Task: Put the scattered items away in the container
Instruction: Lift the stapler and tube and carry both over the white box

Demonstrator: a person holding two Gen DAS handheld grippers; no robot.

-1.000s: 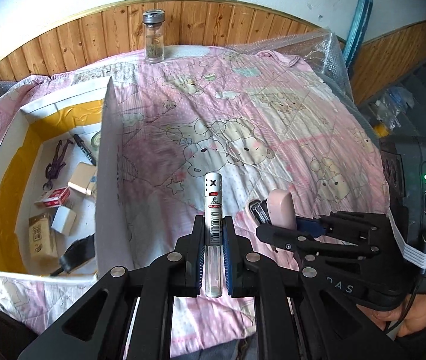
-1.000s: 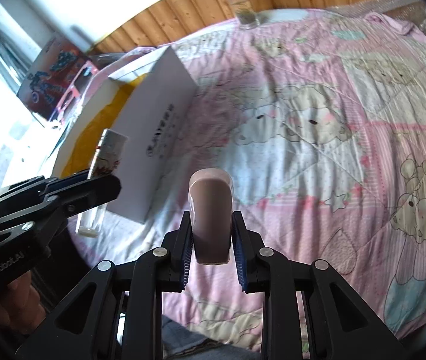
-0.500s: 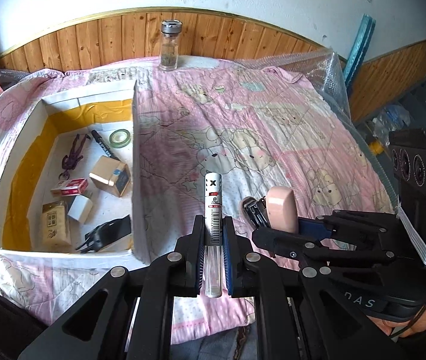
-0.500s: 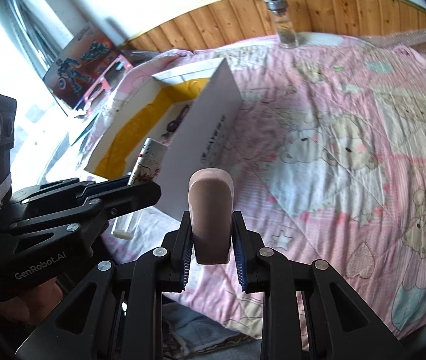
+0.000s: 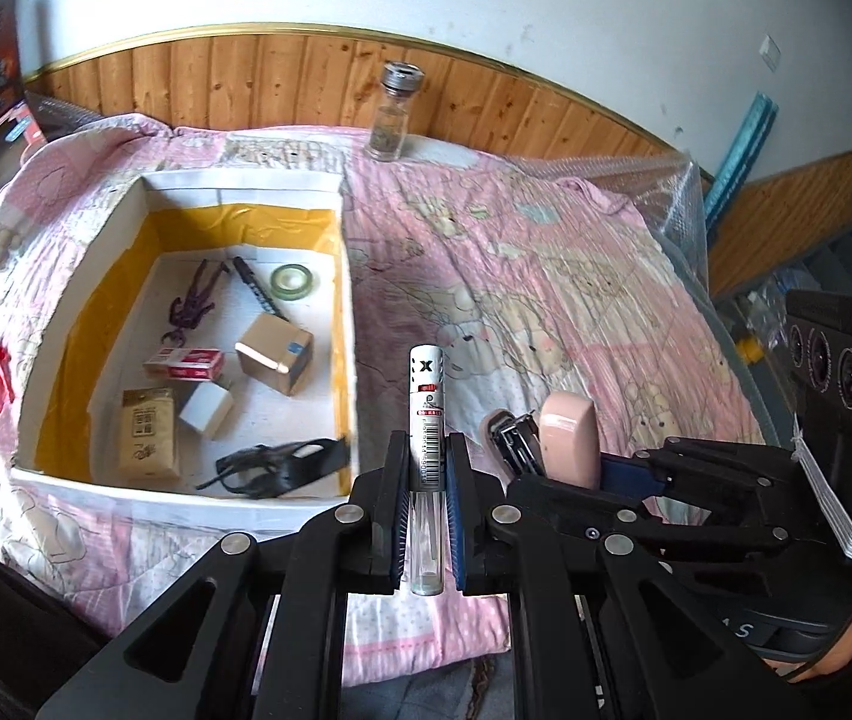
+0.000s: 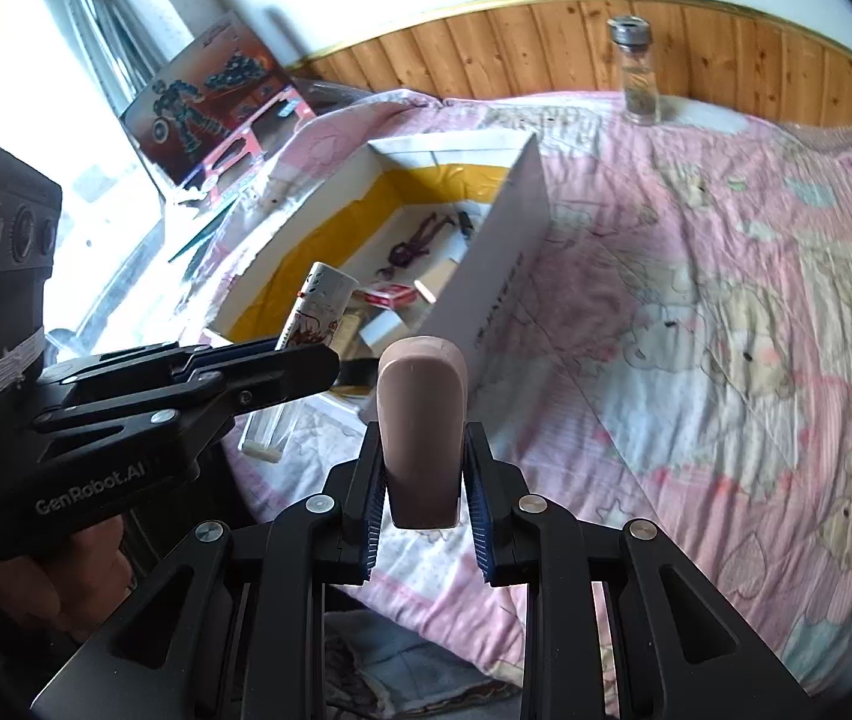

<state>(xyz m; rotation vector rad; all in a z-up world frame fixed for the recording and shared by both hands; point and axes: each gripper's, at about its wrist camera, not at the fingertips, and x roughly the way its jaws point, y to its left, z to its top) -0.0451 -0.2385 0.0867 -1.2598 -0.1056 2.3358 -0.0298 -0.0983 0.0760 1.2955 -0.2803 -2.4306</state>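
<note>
Left gripper (image 5: 426, 480) clamps an upright clear tube (image 5: 426, 420) while right gripper (image 6: 423, 480) clamps a pink stapler (image 6: 422, 420), both held above the pink quilt (image 5: 546, 276) just beside the white box (image 5: 354, 360) holding small items.

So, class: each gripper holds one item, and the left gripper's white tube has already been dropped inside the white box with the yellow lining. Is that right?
Not quite. The left wrist view shows the white tube clamped in the left gripper, outside the white box with the yellow lining. The right gripper does hold one item, a pink stapler.
</note>
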